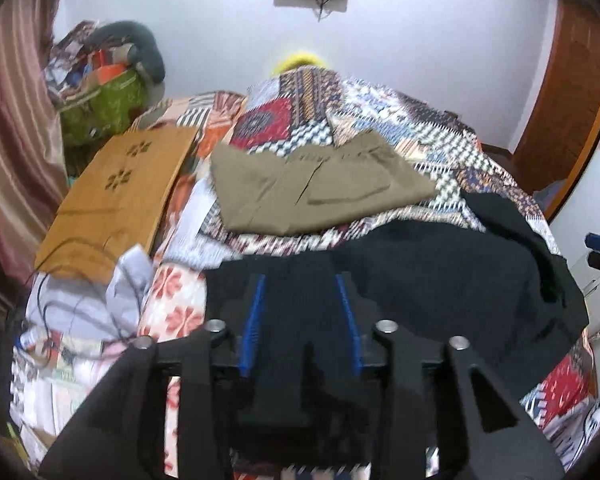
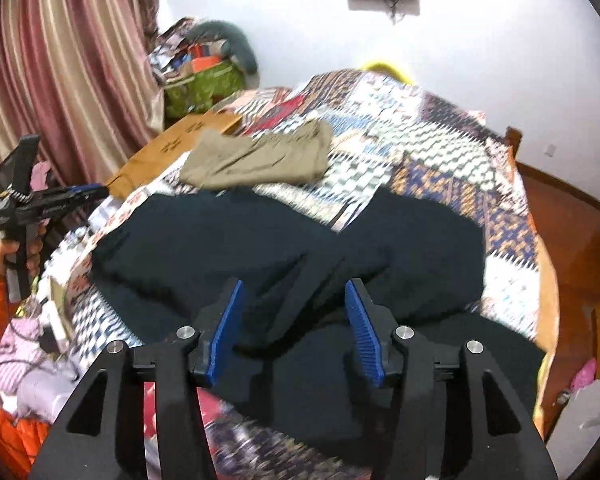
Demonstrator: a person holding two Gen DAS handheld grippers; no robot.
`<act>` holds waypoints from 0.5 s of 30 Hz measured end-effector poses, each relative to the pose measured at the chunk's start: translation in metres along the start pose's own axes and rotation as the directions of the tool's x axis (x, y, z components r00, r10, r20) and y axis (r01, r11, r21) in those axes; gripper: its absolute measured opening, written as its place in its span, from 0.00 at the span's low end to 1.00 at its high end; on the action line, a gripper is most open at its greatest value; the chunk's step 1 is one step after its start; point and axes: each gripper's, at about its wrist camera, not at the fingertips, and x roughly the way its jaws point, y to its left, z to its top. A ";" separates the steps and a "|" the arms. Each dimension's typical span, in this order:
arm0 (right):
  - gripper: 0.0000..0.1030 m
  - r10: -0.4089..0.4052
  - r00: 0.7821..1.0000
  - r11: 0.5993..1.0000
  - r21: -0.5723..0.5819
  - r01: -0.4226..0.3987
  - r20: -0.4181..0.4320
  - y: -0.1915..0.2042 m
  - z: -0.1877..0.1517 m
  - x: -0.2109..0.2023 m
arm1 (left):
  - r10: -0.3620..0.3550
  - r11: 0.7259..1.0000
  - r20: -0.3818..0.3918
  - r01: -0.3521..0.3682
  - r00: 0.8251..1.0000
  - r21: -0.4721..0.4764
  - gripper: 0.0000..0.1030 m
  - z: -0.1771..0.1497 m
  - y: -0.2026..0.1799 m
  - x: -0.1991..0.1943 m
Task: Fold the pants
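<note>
Black pants [image 1: 440, 272] lie spread and rumpled across the near part of a patchwork bed cover [image 1: 380, 128]; they also show in the right wrist view [image 2: 228, 248]. My left gripper [image 1: 302, 280] is open, its blue pads above the pants' left edge, holding nothing. My right gripper [image 2: 294, 286] is open over the pants' near middle, empty. Folded khaki pants [image 1: 316, 188] lie further back on the bed, also seen in the right wrist view [image 2: 260, 156]. The left gripper appears at the left of the right wrist view [image 2: 96, 190], held by a hand.
A wooden lap board [image 1: 116, 196] lies at the bed's left. Clutter and cables [image 1: 72, 312] sit at the near left. A green bag [image 1: 104, 108] stands by the striped curtain [image 2: 60, 80]. A wooden door [image 1: 568, 100] is at the right.
</note>
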 end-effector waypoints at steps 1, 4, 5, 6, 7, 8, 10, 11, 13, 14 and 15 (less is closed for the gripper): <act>0.47 -0.013 1.000 1.000 -0.001 0.013 0.002 -0.003 0.005 0.003 | -0.003 1.000 0.008 0.003 1.000 0.004 0.44 0.004 -0.003 0.002; 0.47 -0.040 0.999 0.999 0.019 0.040 0.001 -0.021 0.020 0.019 | -0.010 1.000 0.028 0.010 1.000 0.015 0.55 0.018 -0.014 0.011; 0.47 -0.048 0.999 0.999 0.024 0.048 -0.003 -0.025 0.025 0.024 | -0.013 1.000 0.034 0.012 0.999 0.018 0.58 0.023 -0.017 0.014; 0.48 -0.056 0.998 0.998 0.028 0.057 -0.009 -0.031 0.030 0.031 | -0.015 1.000 0.039 0.015 0.999 0.021 0.59 0.028 -0.020 0.018; 0.48 -0.067 0.998 0.997 0.031 0.068 -0.015 -0.037 0.036 0.040 | -0.016 1.000 0.040 0.016 0.999 0.023 0.62 0.032 -0.022 0.023; 0.48 -0.073 0.997 0.997 0.035 0.074 -0.023 -0.043 0.041 0.050 | -0.016 1.000 0.040 0.015 0.999 0.025 0.64 0.034 -0.023 0.027; 0.48 -0.077 0.996 0.996 0.047 0.079 -0.043 -0.052 0.048 0.066 | -0.012 0.999 0.036 0.011 0.999 0.033 0.65 0.041 -0.027 0.039; 0.48 -0.077 0.995 0.995 0.054 0.080 -0.057 -0.058 0.054 0.078 | -0.013 0.999 0.033 0.012 0.999 0.036 0.65 0.043 -0.029 0.045; 0.48 -0.076 0.994 0.995 0.059 0.081 -0.077 -0.064 0.061 0.094 | -0.015 0.999 0.022 0.014 1.000 0.038 0.66 0.046 -0.029 0.056; 0.48 -0.071 0.993 0.995 0.062 0.077 -0.093 -0.069 0.066 0.107 | -0.015 0.999 0.012 0.014 1.000 0.038 0.66 0.048 -0.030 0.064; 0.48 -0.068 0.992 0.995 0.064 0.075 -0.103 -0.072 0.068 0.113 | -0.014 0.999 0.006 0.014 1.000 0.038 0.66 0.048 -0.031 0.069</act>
